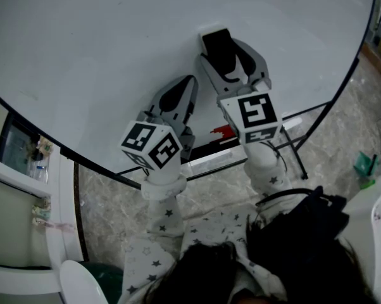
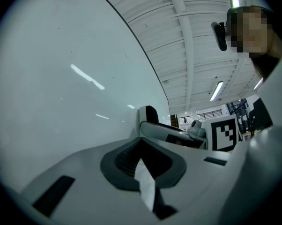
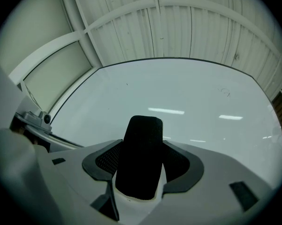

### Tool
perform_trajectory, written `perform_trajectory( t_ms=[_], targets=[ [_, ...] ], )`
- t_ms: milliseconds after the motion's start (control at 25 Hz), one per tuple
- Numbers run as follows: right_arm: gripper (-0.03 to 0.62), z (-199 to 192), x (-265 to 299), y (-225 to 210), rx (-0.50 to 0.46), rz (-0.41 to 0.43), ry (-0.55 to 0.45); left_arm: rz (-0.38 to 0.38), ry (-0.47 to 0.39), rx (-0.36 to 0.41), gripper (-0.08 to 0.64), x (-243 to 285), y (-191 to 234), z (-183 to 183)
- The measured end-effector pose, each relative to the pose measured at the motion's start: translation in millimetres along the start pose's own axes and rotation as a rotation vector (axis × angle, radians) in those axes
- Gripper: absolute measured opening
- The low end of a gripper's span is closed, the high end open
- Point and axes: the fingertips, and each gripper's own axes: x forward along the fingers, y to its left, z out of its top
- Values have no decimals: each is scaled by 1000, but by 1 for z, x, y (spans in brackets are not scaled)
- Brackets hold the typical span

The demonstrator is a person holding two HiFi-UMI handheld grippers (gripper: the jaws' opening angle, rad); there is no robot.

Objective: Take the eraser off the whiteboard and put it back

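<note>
At the whiteboard [image 1: 114, 56]: we stand close in, with both grippers raised toward its bare face.
Right gripper [image 1: 223, 54]: it is clenched on the eraser [image 3: 141, 156], with one pad against each long side. The jaws stand wide because the block fills them.
Eraser, place: it sits between the right jaws. Its far end sticks out past the fingertips and is right at the board. We cannot tell whether that end touches the surface.
Eraser, long axis: it runs along the line the right gripper points, out from the jaws and toward the board.
Eraser, faces: the black felt shows to the head view and the right gripper view. A white edge of the body shows beside the board.
Left gripper [image 1: 185, 87]: its jaws are closed together with nothing between them. It is parked just beside the right one, lower and farther from the eraser.
Nearer hand: the right hand already carries the eraser, so we judge the return to be its job alone.
Direction that matters: the board lies straight ahead of the eraser's free end. We judge that seating it calls for a short push forward and then letting go.
Risk: if the eraser meets the board end-on instead of flat, we think it may not stay put.
</note>
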Motion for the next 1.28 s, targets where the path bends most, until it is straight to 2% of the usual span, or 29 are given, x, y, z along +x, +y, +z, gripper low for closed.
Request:
perform_trajectory(
  t_ms=[600,880,1120,1280],
  targets=[
    [261,2,-1,1,-73,-38,-19,16,-2,-13,0,-4,2,-1],
    [313,-3,-2,-2,-40,-30,-24,18,-4,-14,0,-5,2,-1],
    [311,6,-14,0,5,-2,-73,36,-16,-14,0,-13,6,1],
    [310,1,-31,-1,57,24,-57,57,-24,2,0,-23,3,3]
  ],
)
